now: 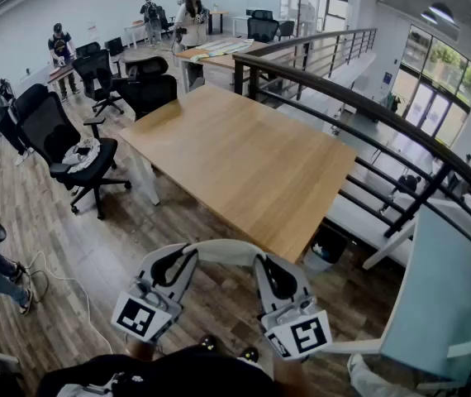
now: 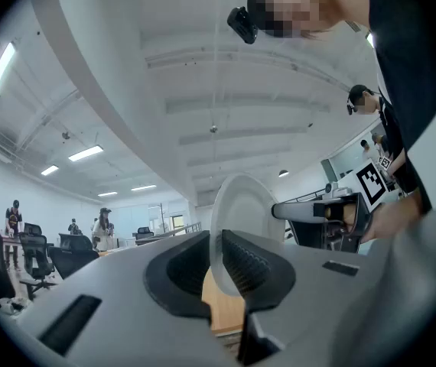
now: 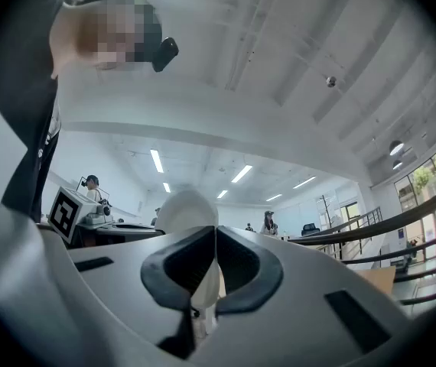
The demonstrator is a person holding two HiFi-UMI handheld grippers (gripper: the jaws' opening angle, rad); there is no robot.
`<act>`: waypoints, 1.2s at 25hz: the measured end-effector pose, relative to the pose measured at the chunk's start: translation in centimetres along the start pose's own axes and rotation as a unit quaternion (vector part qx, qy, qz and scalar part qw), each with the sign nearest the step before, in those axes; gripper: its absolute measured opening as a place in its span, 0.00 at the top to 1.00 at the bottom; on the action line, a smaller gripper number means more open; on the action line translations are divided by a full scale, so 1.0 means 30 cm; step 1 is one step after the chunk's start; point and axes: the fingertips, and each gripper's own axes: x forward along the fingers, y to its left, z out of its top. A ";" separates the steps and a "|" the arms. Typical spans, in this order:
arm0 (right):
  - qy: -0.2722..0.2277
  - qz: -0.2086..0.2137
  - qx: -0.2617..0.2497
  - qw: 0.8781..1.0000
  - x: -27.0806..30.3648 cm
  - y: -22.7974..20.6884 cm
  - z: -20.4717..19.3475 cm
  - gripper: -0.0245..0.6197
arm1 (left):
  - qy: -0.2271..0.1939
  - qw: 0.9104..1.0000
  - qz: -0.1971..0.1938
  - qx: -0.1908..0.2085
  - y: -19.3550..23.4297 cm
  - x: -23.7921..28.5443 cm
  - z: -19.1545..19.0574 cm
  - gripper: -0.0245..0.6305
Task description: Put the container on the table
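Observation:
A white, thin-walled container [image 1: 223,249] hangs between my two grippers, low in the head view and just short of the near corner of the wooden table [image 1: 244,160]. My left gripper [image 1: 172,265] is shut on the container's left rim. In the left gripper view the rim [image 2: 242,209] stands edge-on between the jaws of the left gripper [image 2: 216,262]. My right gripper [image 1: 278,276] is shut on the opposite rim. The right gripper view has the white wall [image 3: 186,212] pinched in the right gripper [image 3: 215,260]. Nothing lies on the tabletop.
Black office chairs [image 1: 62,139] stand left of the table. A dark railing [image 1: 368,106] runs along its right side, and a black bin [image 1: 328,245] sits under the near right edge. A pale blue panel [image 1: 442,304] is at the lower right. People stand at the far desks.

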 end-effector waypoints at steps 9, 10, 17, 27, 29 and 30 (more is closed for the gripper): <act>0.005 0.005 -0.001 1.000 0.045 0.038 -0.020 0.93 | 0.002 1.000 0.006 -0.002 0.051 -0.034 -0.008 0.89; 0.003 0.004 0.001 1.000 0.051 0.043 -0.021 0.93 | 0.002 1.000 0.007 -0.004 0.057 -0.038 -0.012 0.89; 0.008 0.008 -0.003 1.000 0.092 0.075 -0.035 0.93 | -0.001 1.000 0.012 -0.013 0.102 -0.064 -0.028 0.89; 0.016 0.006 -0.014 1.000 0.206 0.132 -0.078 0.93 | -0.007 1.000 0.010 -0.020 0.228 -0.093 -0.067 0.89; 0.017 0.005 -0.016 1.000 0.231 0.139 -0.085 0.93 | -0.010 1.000 0.008 -0.019 0.255 -0.094 -0.071 0.89; 0.016 0.004 -0.018 1.000 0.244 0.144 -0.088 0.93 | -0.011 1.000 0.008 -0.019 0.269 -0.094 -0.074 0.89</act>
